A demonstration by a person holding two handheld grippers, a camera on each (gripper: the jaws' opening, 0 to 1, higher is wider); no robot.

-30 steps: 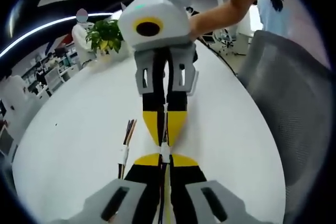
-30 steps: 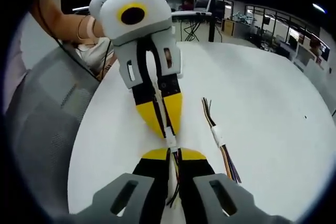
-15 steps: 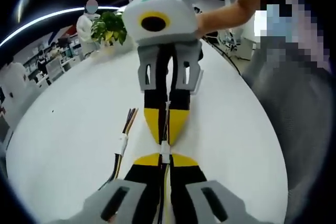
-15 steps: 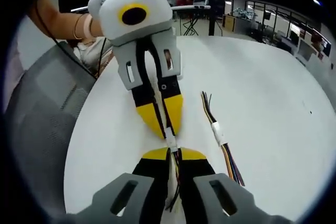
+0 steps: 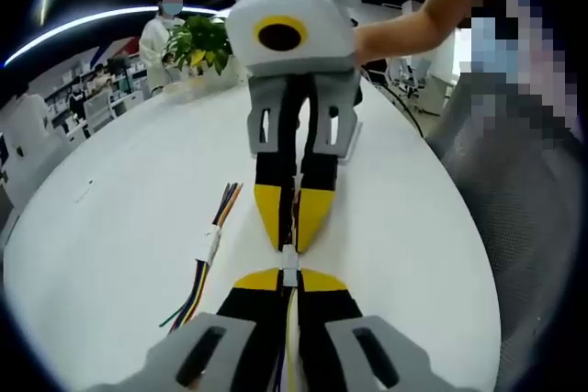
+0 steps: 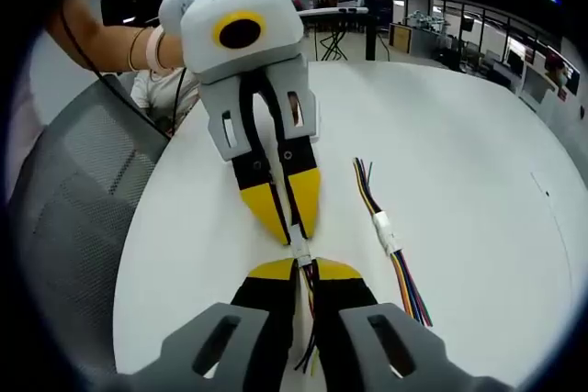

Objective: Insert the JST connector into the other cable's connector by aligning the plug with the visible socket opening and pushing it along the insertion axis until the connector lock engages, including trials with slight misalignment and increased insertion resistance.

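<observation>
You are working over the round white bench, both yellow-tipped grippers meeting tip to tip above it. Your left gripper and right gripper are each pinching closed on a half of the small white JST connector (halves touching). A spare multicoloured cable is lying beside them.

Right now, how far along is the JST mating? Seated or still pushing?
Done: both cables are picked up, the left gripper and right gripper each shut on one, tip to tip. In hand: the white connectors meet in line between the tips. Left: confirming the lock, which is too small to tell. A spare cable pair lies on the table.
</observation>
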